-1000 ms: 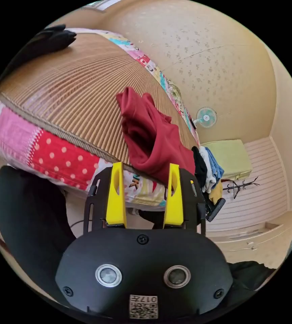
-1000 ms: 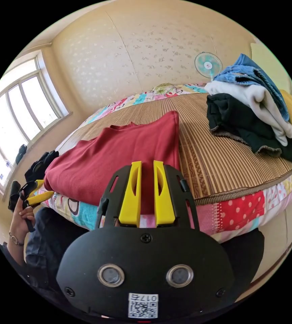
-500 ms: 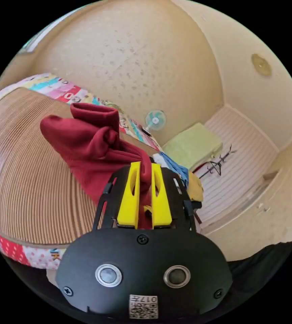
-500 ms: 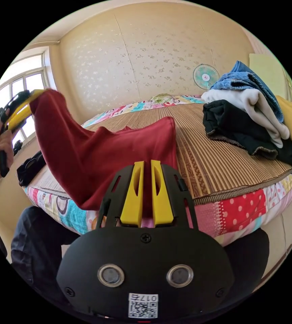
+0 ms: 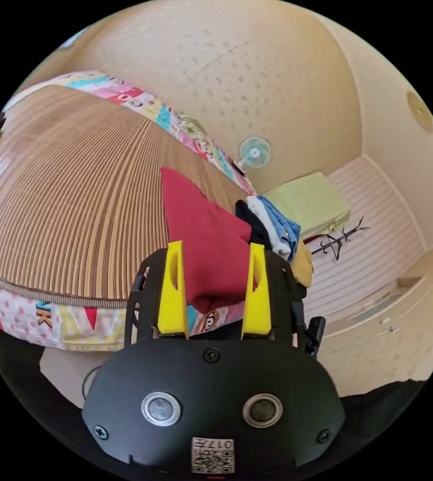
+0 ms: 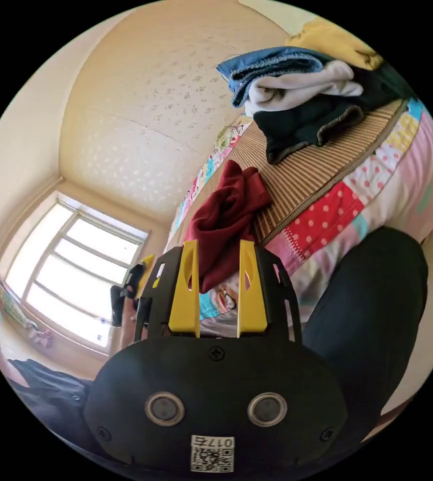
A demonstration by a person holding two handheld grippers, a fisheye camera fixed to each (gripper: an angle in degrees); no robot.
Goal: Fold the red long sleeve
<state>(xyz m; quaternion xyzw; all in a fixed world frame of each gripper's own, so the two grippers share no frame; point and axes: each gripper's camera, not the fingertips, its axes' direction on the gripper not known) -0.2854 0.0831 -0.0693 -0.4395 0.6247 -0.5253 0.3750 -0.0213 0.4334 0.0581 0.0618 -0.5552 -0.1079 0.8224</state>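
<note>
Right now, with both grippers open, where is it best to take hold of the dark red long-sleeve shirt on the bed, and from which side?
Probably the edge of the dark red long-sleeve shirt that overhangs the patchwork bed edge. It droops free between the open left gripper jaws, so come from the person's side of the bed; the rest lies bunched on the woven straw mat.

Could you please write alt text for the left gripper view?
The left tongs stand open in front of the red long sleeve, which lies bunched at the edge of a woven mat on a bed, with a pile of clothes just beyond it.
</note>
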